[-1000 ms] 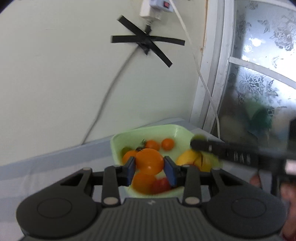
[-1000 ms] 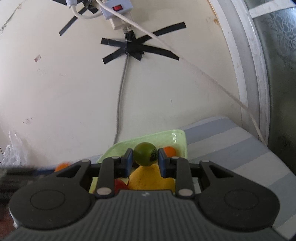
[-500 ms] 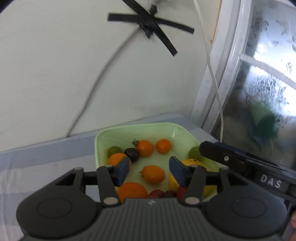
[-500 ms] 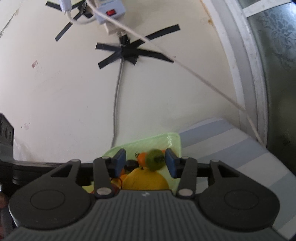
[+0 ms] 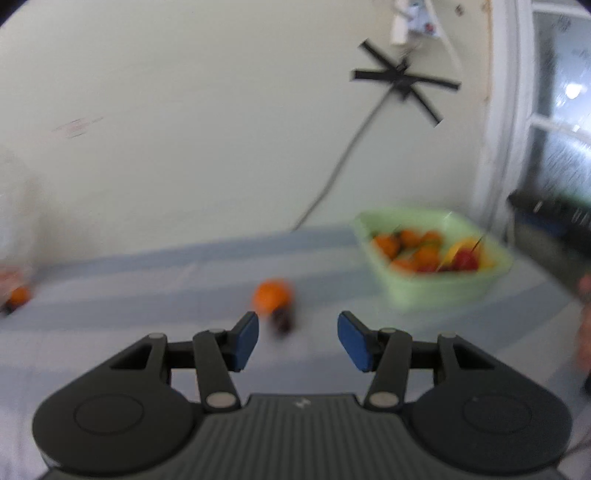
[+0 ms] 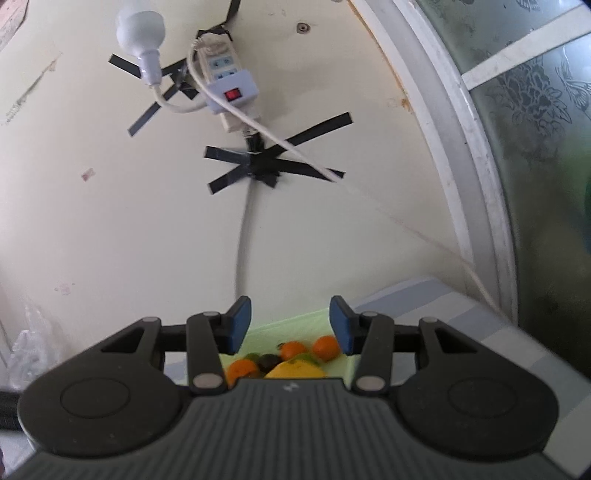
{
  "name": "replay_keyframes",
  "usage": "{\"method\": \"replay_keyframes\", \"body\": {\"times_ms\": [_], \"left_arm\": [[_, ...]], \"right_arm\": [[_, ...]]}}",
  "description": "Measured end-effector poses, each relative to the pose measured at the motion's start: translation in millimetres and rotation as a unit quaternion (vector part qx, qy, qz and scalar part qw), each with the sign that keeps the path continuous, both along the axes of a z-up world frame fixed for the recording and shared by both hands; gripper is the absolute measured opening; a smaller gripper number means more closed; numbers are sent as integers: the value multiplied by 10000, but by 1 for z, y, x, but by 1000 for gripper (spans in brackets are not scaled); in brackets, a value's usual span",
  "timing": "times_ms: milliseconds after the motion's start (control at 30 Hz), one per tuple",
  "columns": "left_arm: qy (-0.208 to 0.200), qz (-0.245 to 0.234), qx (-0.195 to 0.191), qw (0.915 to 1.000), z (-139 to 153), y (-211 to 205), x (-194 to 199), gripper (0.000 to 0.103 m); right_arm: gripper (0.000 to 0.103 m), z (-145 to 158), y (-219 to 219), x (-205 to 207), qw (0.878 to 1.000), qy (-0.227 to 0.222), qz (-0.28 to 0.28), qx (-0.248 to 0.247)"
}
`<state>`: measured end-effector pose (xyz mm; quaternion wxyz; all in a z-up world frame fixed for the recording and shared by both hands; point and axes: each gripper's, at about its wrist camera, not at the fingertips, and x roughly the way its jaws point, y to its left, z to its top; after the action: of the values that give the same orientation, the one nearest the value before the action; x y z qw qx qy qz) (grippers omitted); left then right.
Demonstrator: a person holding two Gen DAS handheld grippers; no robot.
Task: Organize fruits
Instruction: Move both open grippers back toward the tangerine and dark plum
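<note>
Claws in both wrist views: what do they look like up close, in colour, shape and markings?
The left claw and right claw look alike: a matte black ribbed body with a small pale logo, round discs either side, black link arms with silver pivot pins, and flat blue pads on the fingertips. No cables or sleeves show.

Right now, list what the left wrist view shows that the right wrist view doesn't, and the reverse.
Left wrist only: an orange fruit on the striped cloth, a blurred dark fruit beside it, and another small orange fruit far left.
Right wrist only: a white bulb on the wall.
Both: the green tray of fruit, the black tape cross, and an open, empty hand-held gripper.
</note>
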<state>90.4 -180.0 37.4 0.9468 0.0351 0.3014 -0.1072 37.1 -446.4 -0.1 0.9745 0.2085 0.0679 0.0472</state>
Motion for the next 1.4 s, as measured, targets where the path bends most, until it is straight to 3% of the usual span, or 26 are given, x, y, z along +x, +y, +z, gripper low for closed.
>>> {"method": "replay_keyframes", "body": {"times_ms": [167, 467, 600, 767, 933, 1000, 1200, 1400], "left_arm": [[93, 341, 87, 9993, -15, 25, -34, 49], [104, 468, -119, 9988, -38, 40, -50, 51], [146, 640, -232, 9976, -48, 48, -51, 51], [166, 809, -388, 9958, -56, 60, -49, 51], [96, 777, -650, 9948, -56, 69, -52, 51], [16, 750, -697, 9947, -56, 70, -54, 51], [-148, 697, -804, 9942, -55, 73, -61, 52], [-228, 676, -787, 9943, -53, 72, -63, 54]], "right_arm": [[50, -5, 27, -27, 9980, 177, 568, 231], [50, -17, 83, -47, 9878, 851, 1297, -164], [50, -19, 107, -48, 9833, 1036, 1427, -453], [50, -24, 134, -40, 9784, 1260, 1574, -447], [49, -42, 153, -30, 9731, 1691, 1470, -539], [49, -39, 156, -35, 9764, 1517, 1371, -700], [49, -39, 165, -36, 9743, 1578, 1249, -1017], [49, -42, 155, -37, 9802, 1568, 888, -822]]}}
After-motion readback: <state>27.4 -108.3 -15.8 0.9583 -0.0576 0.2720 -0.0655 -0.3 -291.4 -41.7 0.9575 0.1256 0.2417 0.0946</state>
